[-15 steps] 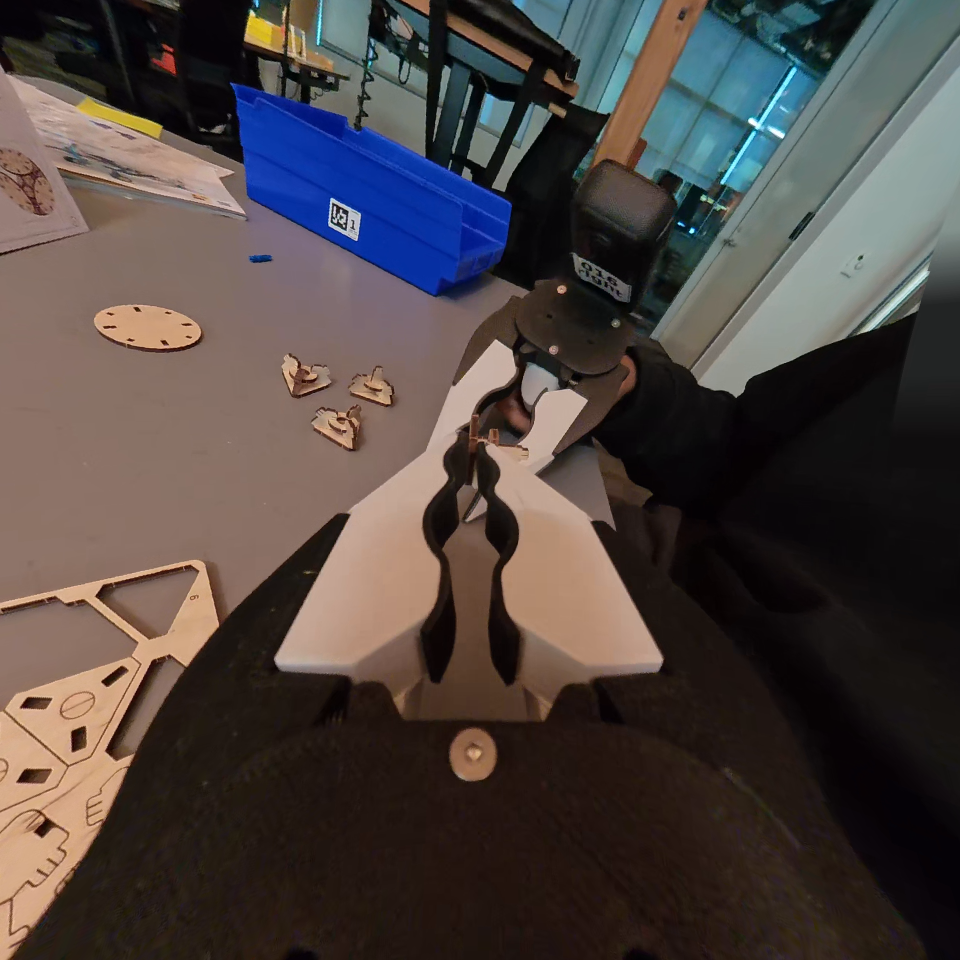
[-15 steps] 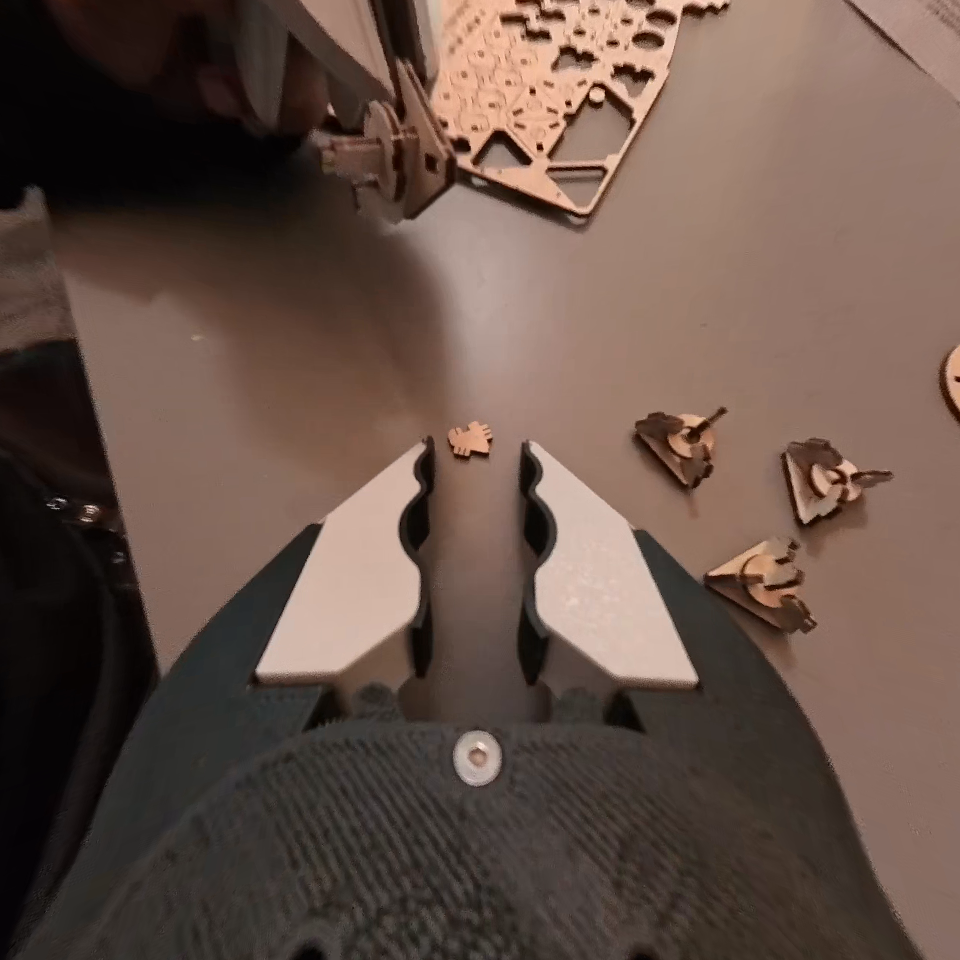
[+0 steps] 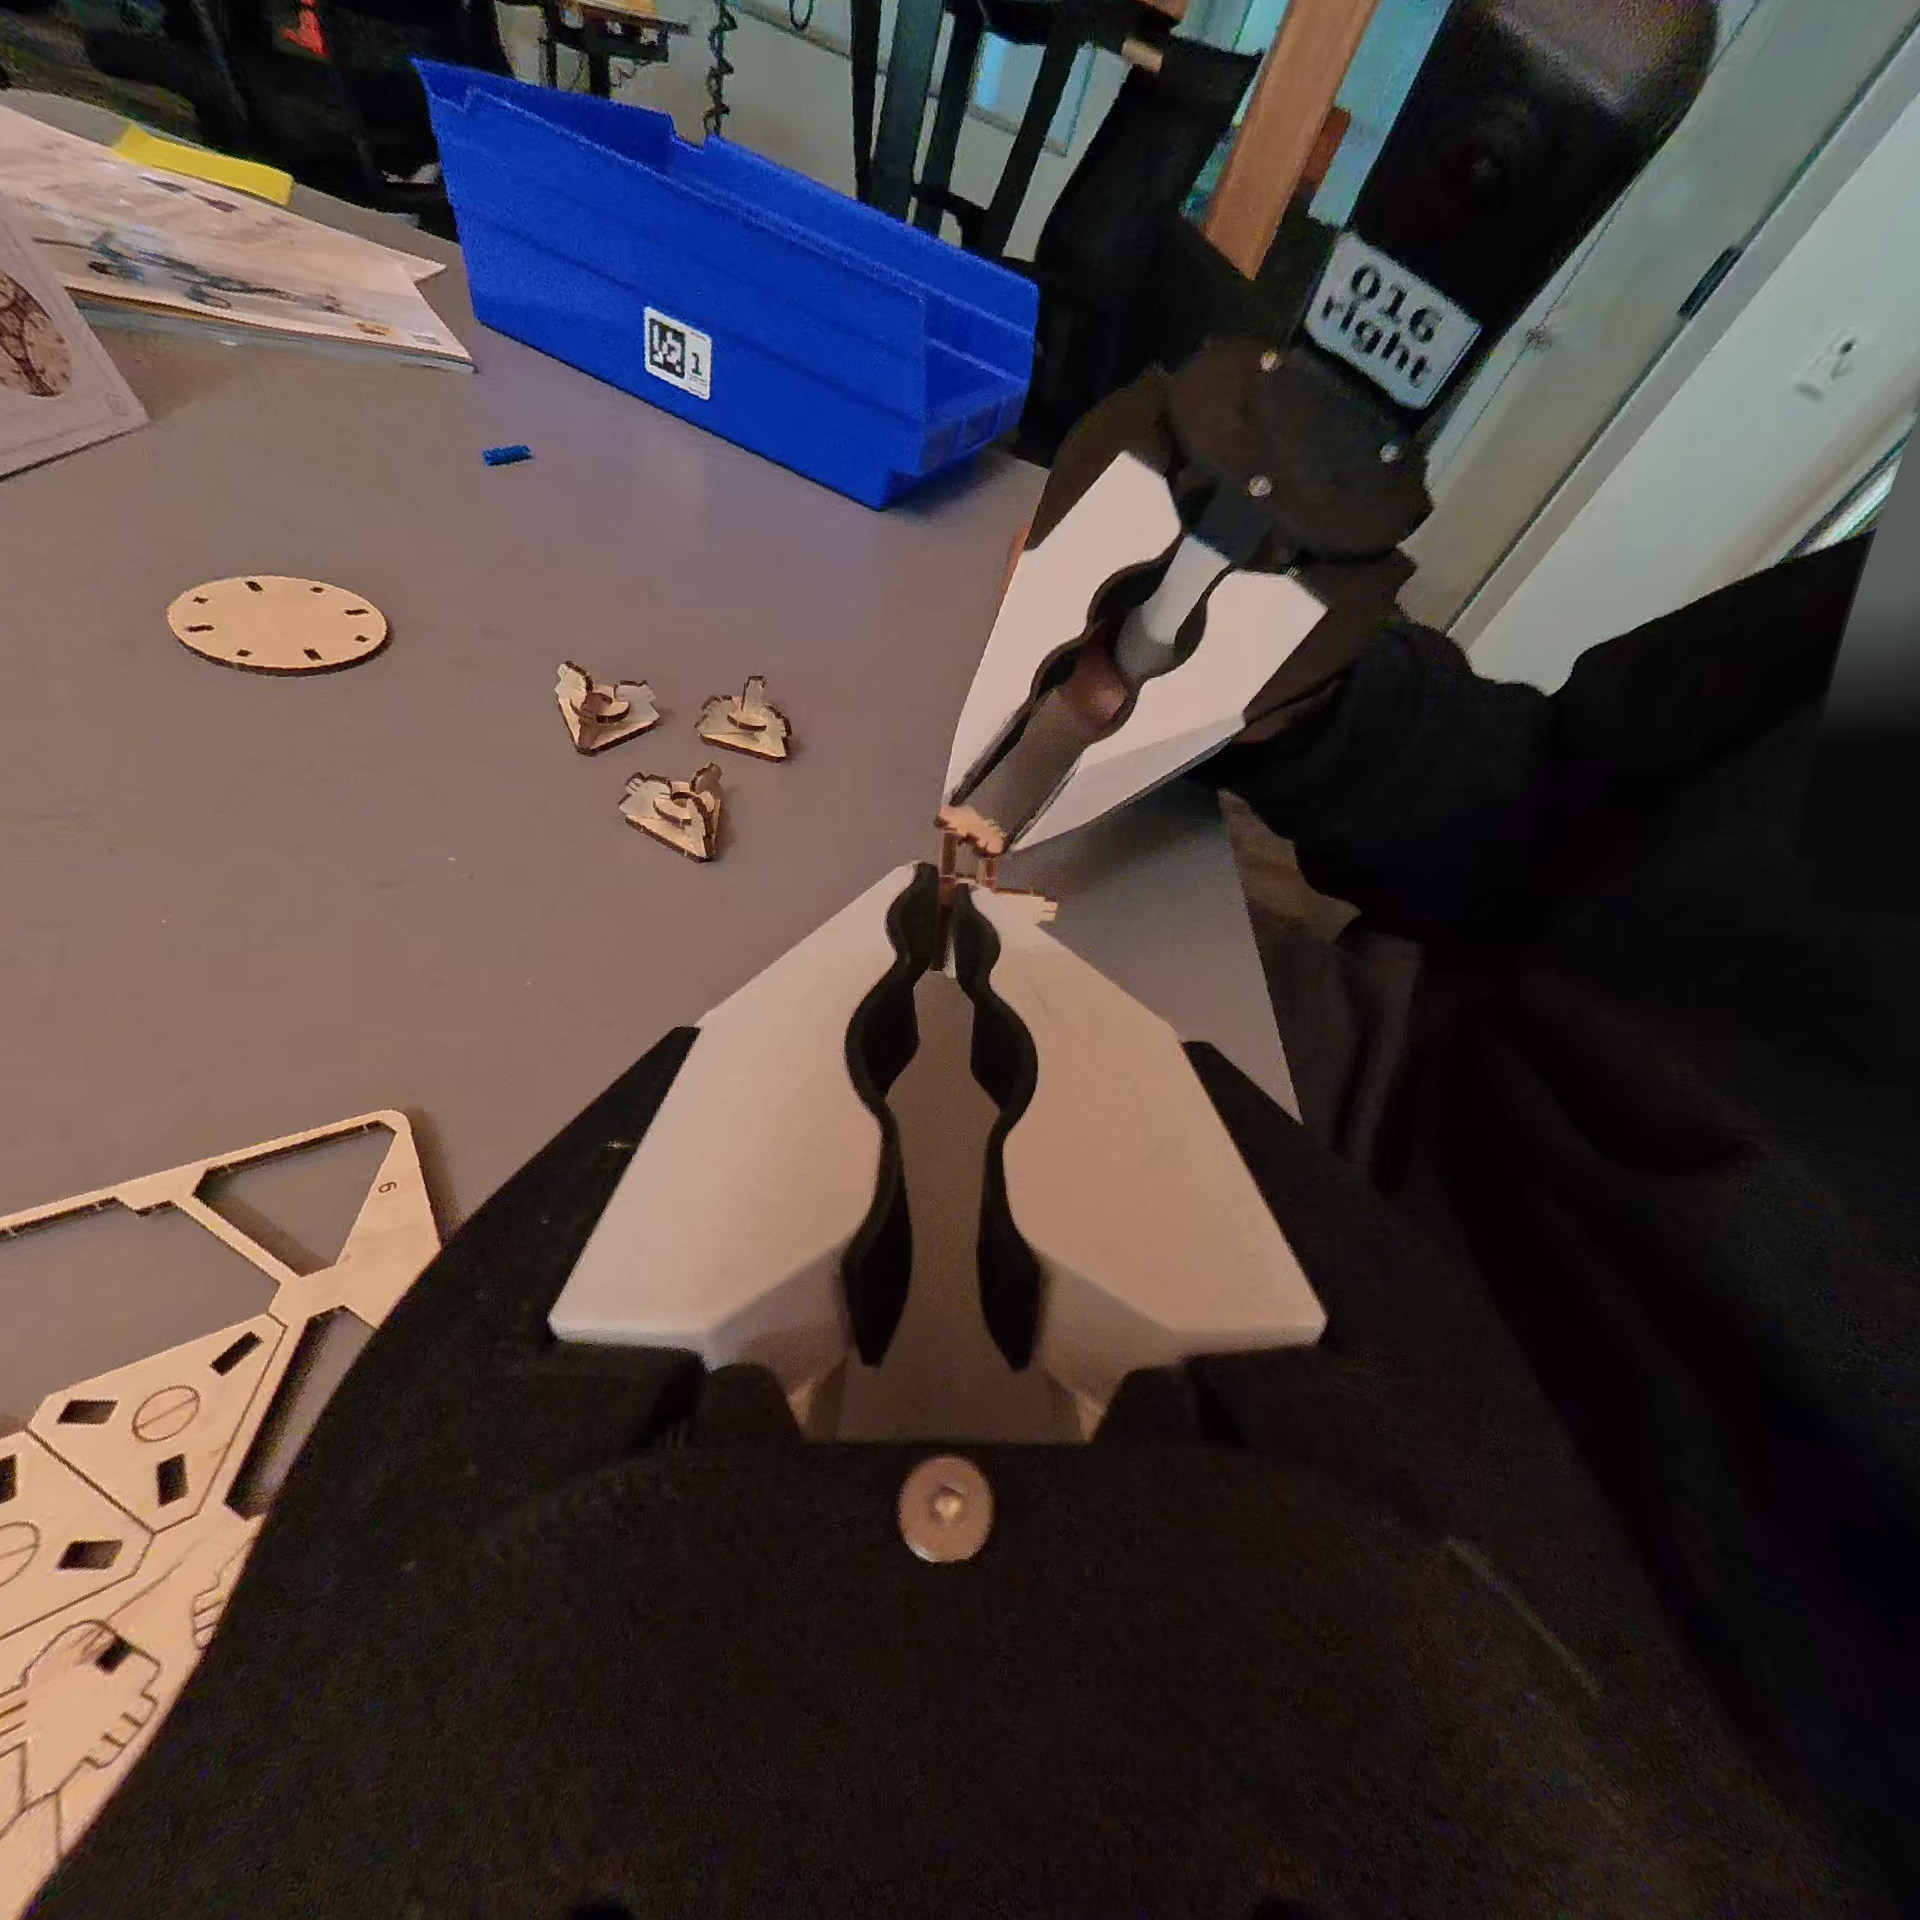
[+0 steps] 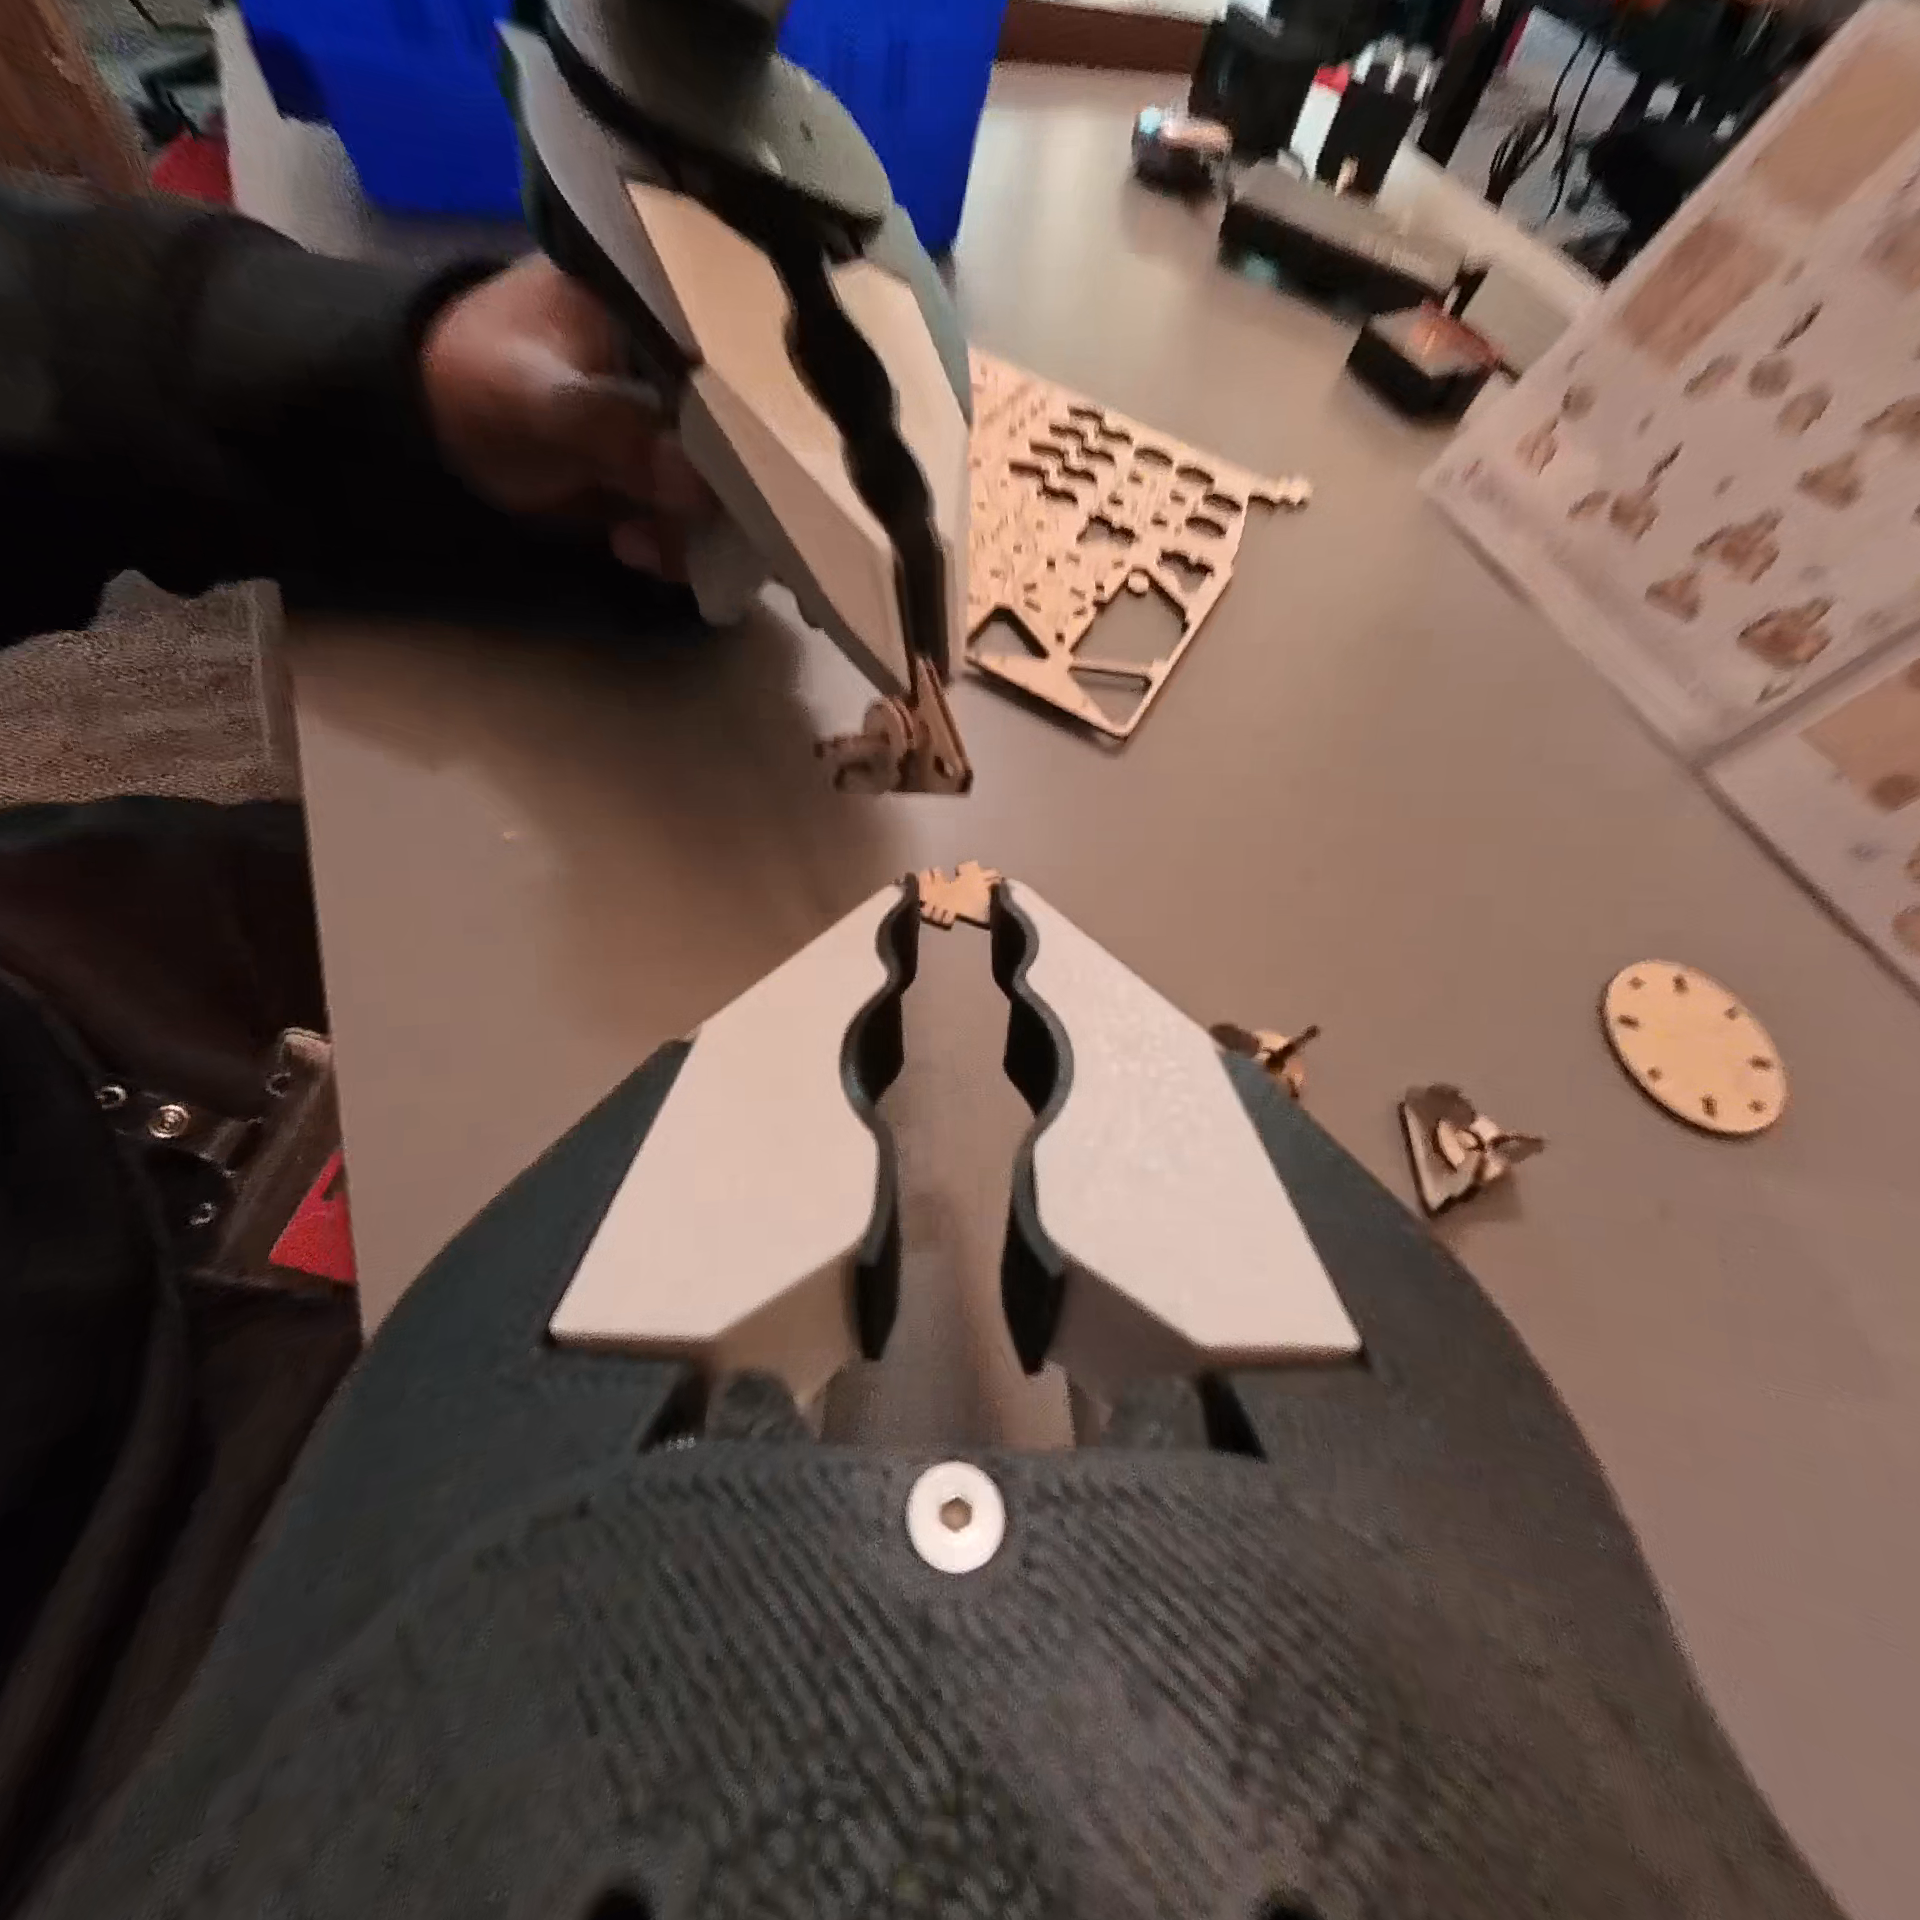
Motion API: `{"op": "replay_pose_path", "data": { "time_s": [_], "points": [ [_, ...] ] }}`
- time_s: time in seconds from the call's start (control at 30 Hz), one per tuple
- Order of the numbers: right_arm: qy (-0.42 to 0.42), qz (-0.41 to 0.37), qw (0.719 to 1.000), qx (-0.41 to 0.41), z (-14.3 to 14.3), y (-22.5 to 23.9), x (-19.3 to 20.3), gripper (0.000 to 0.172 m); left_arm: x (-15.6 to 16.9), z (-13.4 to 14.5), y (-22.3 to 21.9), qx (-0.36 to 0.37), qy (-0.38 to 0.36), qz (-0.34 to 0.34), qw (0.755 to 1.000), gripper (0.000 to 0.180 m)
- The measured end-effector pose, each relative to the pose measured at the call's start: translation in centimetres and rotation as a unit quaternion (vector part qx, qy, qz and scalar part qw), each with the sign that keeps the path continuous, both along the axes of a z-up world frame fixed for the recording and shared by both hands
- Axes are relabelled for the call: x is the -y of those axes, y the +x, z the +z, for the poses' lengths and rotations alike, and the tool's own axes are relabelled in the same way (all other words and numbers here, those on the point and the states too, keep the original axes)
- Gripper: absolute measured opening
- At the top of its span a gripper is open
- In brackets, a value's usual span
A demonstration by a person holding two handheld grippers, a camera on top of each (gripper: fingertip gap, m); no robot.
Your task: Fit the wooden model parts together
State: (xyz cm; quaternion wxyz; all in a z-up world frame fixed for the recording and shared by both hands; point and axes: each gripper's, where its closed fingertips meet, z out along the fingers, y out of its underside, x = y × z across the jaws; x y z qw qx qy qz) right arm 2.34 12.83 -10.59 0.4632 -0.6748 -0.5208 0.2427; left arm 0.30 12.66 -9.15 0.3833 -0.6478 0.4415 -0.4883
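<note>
The right gripper (image 4: 954, 902), open over the grey table (image 4: 1351, 831) half a second ago, is now pinching a small toothed plywood piece (image 4: 956, 896) between its fingertips and bringing it up to the left gripper (image 3: 943, 914), which is staying clamped on a small wooden triangular assembly (image 4: 904, 743). 3 similar assemblies (image 3: 665, 748) are lying nearby.
</note>
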Motion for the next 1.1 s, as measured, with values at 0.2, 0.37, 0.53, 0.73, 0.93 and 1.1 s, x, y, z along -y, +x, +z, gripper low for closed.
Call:
{"op": "replay_pose_path", "data": {
  "time_s": [0.2,0.37,0.53,0.73,0.93,1.1],
  "points": [
    [0.013,0.003,1.0,0.006,0.4,-0.6,0.6,0.012,0.1,-0.3,0.3,-0.032,0.054,0.015,0.998,0.0],
    [0.02,-0.008,1.0,0.005,0.5,-0.7,0.4,0.012,0.0,-0.1,0.4,-0.039,0.072,0.032,0.996,0.0],
    [0.029,-0.024,0.999,-0.005,1.1,-0.8,0.1,0.011,-0.6,-0.2,0.3,-0.047,0.073,0.057,0.995,0.0],
    [0.043,-0.042,0.998,0.008,1.0,-0.9,-0.2,0.012,-0.5,0.2,0.5,-0.042,0.08,0.068,0.994,0.0],
    [0.057,-0.036,0.998,-0.011,1.7,-1.0,0.0,0.0,0.0,0.1,0.8,-0.037,0.062,0.053,0.996,0.0],
    [0.054,-0.042,0.998,0.012,1.0,-0.5,-0.4,0.0,-0.6,-0.3,0.6,-0.058,0.078,0.073,0.993,0.0]
  ]
}}
